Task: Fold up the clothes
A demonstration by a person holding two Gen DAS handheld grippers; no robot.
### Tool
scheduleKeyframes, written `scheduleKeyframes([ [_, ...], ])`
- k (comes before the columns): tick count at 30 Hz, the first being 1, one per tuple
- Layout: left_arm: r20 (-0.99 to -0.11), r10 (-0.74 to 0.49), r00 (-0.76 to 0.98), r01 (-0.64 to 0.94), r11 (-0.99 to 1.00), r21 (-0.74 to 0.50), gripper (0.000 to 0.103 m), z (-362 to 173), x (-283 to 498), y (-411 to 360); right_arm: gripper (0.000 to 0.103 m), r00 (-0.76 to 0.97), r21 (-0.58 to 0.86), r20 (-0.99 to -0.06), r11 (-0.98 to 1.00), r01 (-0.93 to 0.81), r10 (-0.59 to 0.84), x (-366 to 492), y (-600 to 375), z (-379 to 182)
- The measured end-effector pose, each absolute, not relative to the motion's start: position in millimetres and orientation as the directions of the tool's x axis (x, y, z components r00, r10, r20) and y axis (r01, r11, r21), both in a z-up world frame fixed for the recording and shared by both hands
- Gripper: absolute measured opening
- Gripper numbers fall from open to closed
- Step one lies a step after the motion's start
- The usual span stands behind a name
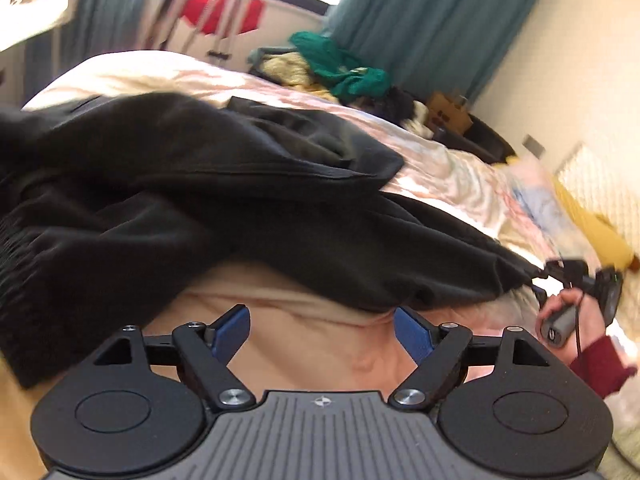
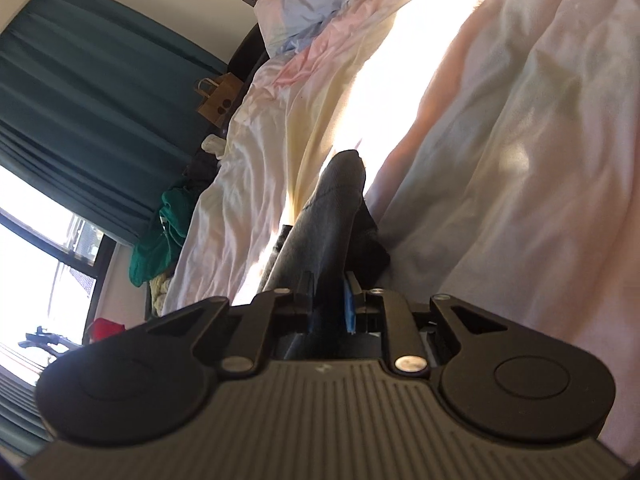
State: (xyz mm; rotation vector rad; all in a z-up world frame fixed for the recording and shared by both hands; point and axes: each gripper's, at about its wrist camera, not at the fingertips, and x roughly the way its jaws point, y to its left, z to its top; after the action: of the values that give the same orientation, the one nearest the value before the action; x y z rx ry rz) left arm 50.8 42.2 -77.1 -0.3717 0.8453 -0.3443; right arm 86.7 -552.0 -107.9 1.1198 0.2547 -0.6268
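Observation:
A black garment [image 1: 208, 200] lies rumpled across the pale bedsheet [image 1: 288, 344], with a ribbed cuff at the far left. My left gripper [image 1: 322, 330] is open and empty, its blue pads just below the garment's lower edge. At the right of the left wrist view my right gripper [image 1: 560, 272] pinches the garment's far corner, pulled taut. In the right wrist view my right gripper [image 2: 328, 300] is shut on a fold of the black garment [image 2: 332, 208], which runs forward over the sheet.
A pile of green and yellow clothes [image 1: 340, 68] lies past the bed's far side, also in the right wrist view [image 2: 168, 220]. A brown paper bag [image 2: 218, 98] stands by teal curtains [image 1: 432, 16]. A pastel pillow [image 2: 320, 4] and a yellow cloth [image 1: 600, 232] lie at the head.

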Motion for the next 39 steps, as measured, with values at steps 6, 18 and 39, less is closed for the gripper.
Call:
scheduleKeyframes([
  [6,-0.624,-0.473,0.622,-0.305,0.588,-0.749,0.081,-126,40,145,0.052,0.806,0.725,-0.514,0.352,0.592,-0.295,82,-532,-94],
  [18,-0.559,-0.357,0.749,-0.483,0.282,-0.829,0.055,-157,50,180,0.052,0.818,0.769,-0.534,0.279,0.575,-0.215,76,-519,-117],
  [39,-0.213,0.032,0.977,-0.215,0.167,-0.962,0.015,-44,-43,278,0.052,0.872,0.840,-0.427,0.253,0.480,-0.237,72,-542,-128],
])
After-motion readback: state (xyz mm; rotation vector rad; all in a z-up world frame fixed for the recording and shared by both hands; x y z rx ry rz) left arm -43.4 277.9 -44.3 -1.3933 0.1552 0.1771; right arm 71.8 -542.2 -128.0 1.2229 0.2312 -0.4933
